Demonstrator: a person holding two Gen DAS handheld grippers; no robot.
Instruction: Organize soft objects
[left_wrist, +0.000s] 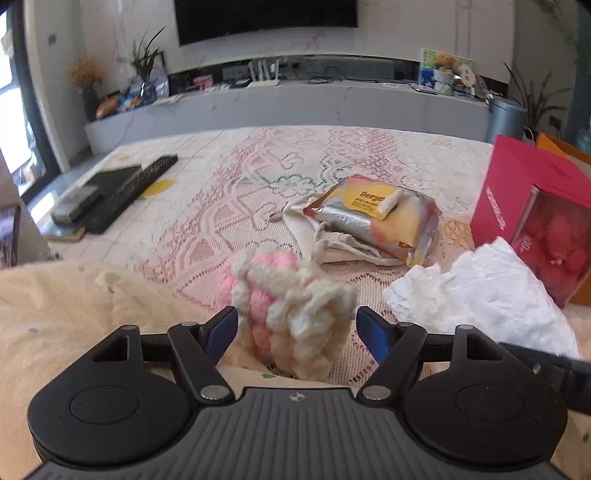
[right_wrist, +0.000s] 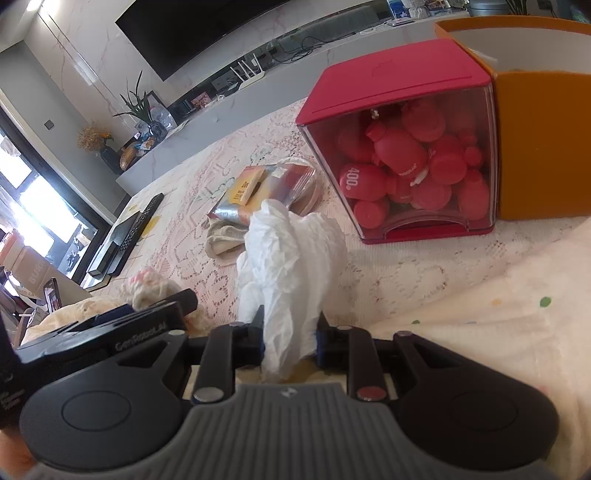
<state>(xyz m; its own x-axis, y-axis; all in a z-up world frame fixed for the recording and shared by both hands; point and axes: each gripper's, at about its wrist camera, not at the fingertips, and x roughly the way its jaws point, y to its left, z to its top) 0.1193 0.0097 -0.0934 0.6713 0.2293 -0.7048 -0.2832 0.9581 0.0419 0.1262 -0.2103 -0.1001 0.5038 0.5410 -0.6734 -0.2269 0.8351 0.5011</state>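
A pink and cream knitted soft object (left_wrist: 284, 306) lies on the lace tablecloth, between the fingers of my left gripper (left_wrist: 297, 332), which is open around it. It also shows in the right wrist view (right_wrist: 151, 286). My right gripper (right_wrist: 290, 338) is shut on a crumpled white tissue (right_wrist: 291, 254) and holds it upright; the tissue also shows in the left wrist view (left_wrist: 491, 291). A beige cloth pouch (left_wrist: 332, 236) lies under a foil wet-wipe pack (left_wrist: 376, 218) at mid-table.
A red box with a clear front full of red soft balls (right_wrist: 406, 162) stands at the right, an orange box (right_wrist: 539, 147) behind it. A cream fleece blanket (left_wrist: 74, 306) covers the near edge. A black keyboard and remote (left_wrist: 122, 192) lie at the far left.
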